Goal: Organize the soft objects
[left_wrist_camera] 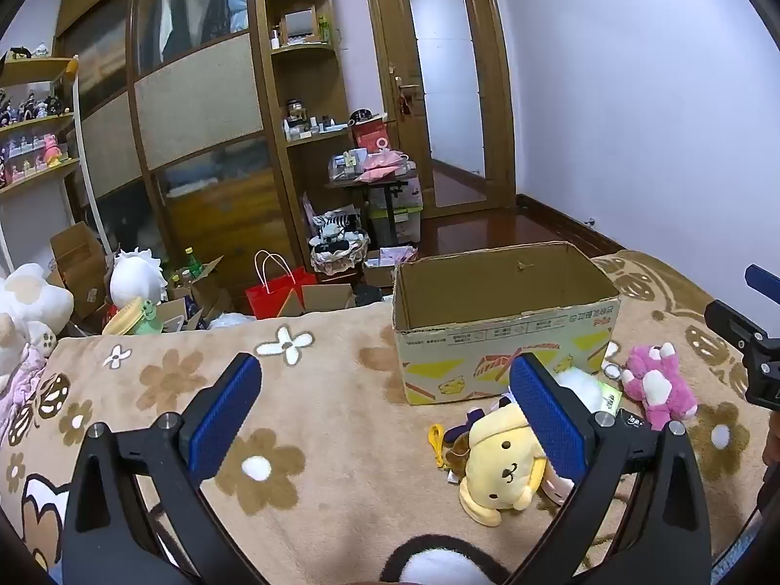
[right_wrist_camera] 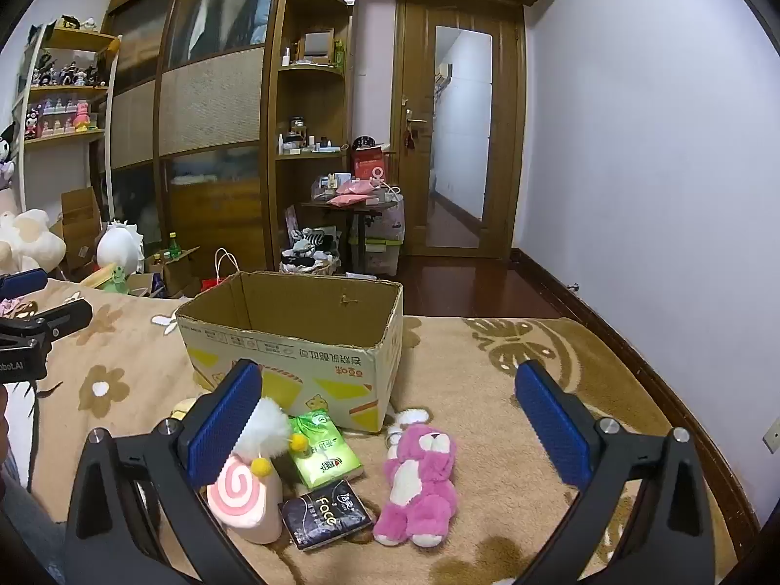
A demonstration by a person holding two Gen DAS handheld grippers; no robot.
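Observation:
An open cardboard box (left_wrist_camera: 507,321) stands on the flowered bed blanket (left_wrist_camera: 317,390); it also shows in the right wrist view (right_wrist_camera: 297,341). In front of it lie a yellow dog plush (left_wrist_camera: 502,468), a pink bear plush (right_wrist_camera: 421,477), seen too in the left view (left_wrist_camera: 655,385), a pink swirl snail plush (right_wrist_camera: 243,487), a green tissue pack (right_wrist_camera: 324,448) and a dark tissue pack (right_wrist_camera: 324,512). My left gripper (left_wrist_camera: 385,419) is open and empty, left of the yellow dog. My right gripper (right_wrist_camera: 385,419) is open and empty, above the bear.
A wardrobe (left_wrist_camera: 195,122) and shelves (right_wrist_camera: 312,97) stand beyond the bed. The floor holds a red bag (left_wrist_camera: 275,290), boxes and a white plush (left_wrist_camera: 134,278). A door (right_wrist_camera: 463,136) is at the back right. The bed edge is on the right (right_wrist_camera: 658,390).

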